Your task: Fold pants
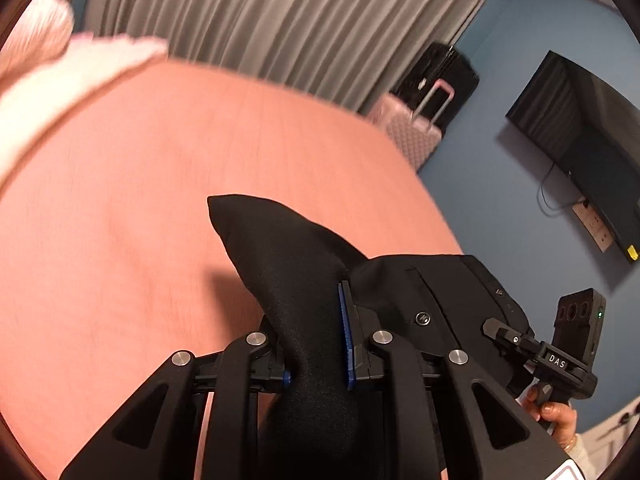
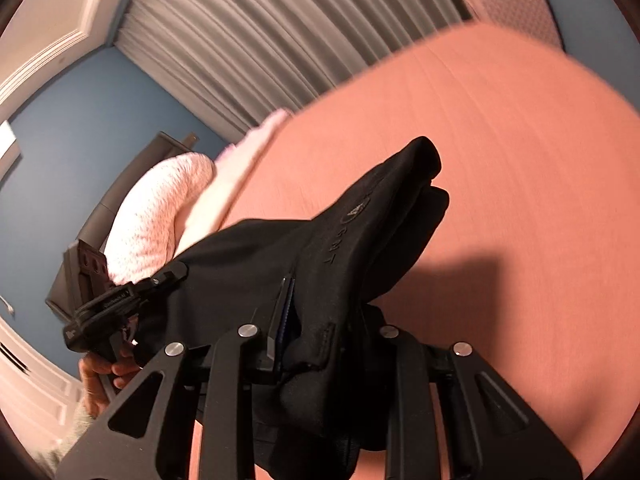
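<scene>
Both tools, left [image 1: 316, 344] and right [image 2: 308, 320], clamp bunched black pants [image 1: 288, 248] (logo visible).

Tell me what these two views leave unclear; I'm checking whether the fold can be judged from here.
- Pants legs: both views, cut off below the gripper frames.
- Left gripper: left-hand pad buried in fabric.
- Right gripper: right-hand finger covered by cloth.
- Bed: motion-blurred.
- Pants logo: too faint to read.
</scene>
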{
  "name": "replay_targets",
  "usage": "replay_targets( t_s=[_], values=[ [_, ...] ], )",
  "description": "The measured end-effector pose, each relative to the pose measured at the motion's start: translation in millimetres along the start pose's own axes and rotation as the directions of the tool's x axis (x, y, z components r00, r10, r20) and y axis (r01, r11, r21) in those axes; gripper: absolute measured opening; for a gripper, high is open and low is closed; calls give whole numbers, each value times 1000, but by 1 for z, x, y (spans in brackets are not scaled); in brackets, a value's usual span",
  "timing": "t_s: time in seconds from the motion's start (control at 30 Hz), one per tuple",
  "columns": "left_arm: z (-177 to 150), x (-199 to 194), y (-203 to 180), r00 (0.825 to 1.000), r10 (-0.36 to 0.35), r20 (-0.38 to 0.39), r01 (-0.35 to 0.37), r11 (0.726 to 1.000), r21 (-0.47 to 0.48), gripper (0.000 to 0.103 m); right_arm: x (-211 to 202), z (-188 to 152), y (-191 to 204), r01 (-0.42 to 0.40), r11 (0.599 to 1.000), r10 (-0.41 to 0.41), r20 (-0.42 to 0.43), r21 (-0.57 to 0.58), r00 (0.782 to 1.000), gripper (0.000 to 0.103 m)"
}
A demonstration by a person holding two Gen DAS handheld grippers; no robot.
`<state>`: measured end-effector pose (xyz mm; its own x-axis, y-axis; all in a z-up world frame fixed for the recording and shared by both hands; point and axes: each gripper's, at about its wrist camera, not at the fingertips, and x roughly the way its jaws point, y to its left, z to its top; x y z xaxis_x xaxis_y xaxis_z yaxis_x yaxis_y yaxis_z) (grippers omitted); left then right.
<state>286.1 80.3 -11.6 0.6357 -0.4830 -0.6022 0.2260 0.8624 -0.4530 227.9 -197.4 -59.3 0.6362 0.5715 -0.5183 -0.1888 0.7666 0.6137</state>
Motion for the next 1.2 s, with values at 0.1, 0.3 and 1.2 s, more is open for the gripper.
replay_targets(
  t_s=[0.1,0.3,1.2],
  values=[
    [42,37,14,997,77,3,-77,997,10,23,49,45,-17,-8,999,9,-33,32,999,35],
    [23,105,90,861,490,-138,-488,871,53,39,95,47,-87,260,961,-255,-56,92,965,36],
    [-5,100,184,975,140,-172,-186,938,-292,89,98,37,-109,146,985,-142,-48,89,989,63]
  ],
)
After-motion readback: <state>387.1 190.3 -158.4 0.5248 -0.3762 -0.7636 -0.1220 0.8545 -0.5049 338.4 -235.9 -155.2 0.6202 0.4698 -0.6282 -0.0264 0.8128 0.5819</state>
